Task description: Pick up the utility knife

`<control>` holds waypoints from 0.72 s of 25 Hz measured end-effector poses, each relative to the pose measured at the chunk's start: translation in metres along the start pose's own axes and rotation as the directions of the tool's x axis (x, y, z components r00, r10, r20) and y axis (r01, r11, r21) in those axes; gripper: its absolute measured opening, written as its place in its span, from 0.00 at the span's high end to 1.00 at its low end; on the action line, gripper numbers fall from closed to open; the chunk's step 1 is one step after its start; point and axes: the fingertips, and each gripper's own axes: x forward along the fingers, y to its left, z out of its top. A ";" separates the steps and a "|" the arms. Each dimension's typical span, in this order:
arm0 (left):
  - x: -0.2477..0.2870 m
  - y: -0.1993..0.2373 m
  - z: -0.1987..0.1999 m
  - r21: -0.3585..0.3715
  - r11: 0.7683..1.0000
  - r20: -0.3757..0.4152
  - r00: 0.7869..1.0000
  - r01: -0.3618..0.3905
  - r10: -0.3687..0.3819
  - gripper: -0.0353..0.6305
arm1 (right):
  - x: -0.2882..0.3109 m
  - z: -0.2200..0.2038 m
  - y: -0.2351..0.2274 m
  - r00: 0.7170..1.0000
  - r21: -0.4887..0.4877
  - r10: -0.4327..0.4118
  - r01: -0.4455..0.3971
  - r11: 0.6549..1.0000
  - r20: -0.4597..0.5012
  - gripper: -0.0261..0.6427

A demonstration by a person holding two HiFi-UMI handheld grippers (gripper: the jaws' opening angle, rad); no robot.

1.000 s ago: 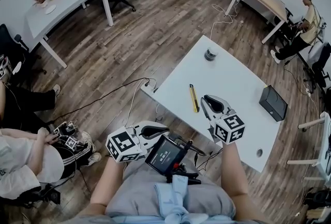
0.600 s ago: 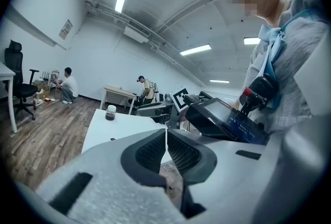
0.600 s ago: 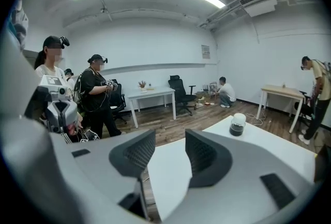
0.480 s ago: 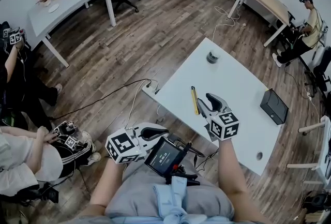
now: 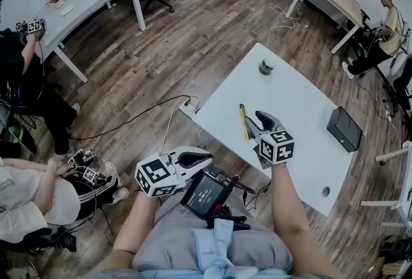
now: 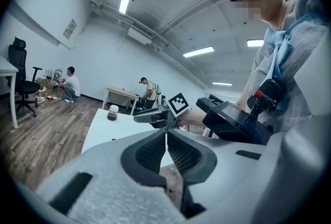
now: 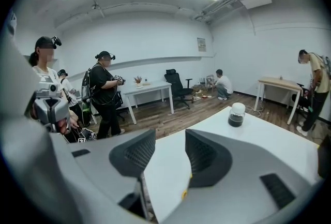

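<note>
The yellow utility knife [image 5: 243,122] lies on the white table [image 5: 296,104] near its left edge. My right gripper [image 5: 256,127] hovers just right of the knife and points at it; its jaws have just been opening and now stand open. In the right gripper view [image 7: 169,140] only bare tabletop shows between the pads, with a yellow bit of the knife [image 7: 183,194] low under the right jaw. My left gripper [image 5: 196,158] hangs off the table by the person's lap. In its own view [image 6: 166,134] the jaws are shut on nothing.
A small dark jar [image 5: 264,66] with a white lid stands at the table's far corner, also in the right gripper view [image 7: 236,114]. A black box [image 5: 344,128] sits at the right edge. A screen device [image 5: 206,192] hangs at the person's waist. People stand and sit around the room.
My right gripper has moved left and down, closer to the knife. The left gripper has barely shifted. A person at the left has walked further back.
</note>
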 end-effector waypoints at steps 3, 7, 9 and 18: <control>0.009 -0.001 0.000 -0.001 1.000 -0.009 1.000 0.009 -0.009 0.92 | 0.005 -0.006 -0.008 1.000 0.018 -0.014 0.015 1.000 -0.020 0.73; 0.017 -0.004 -0.005 -0.015 1.000 -0.012 1.000 0.022 -0.022 0.92 | 0.015 -0.018 -0.025 0.997 0.051 -0.041 0.045 0.998 -0.060 0.73; 0.019 -0.005 -0.007 -0.025 0.999 -0.014 1.000 0.025 -0.025 0.92 | 0.021 -0.025 -0.032 0.995 0.060 -0.052 0.057 0.997 -0.089 0.73; 0.019 -0.002 -0.020 -0.074 0.997 -0.020 1.000 0.009 -0.011 0.92 | 0.043 -0.060 -0.043 0.979 0.054 -0.056 0.067 0.996 -0.195 0.73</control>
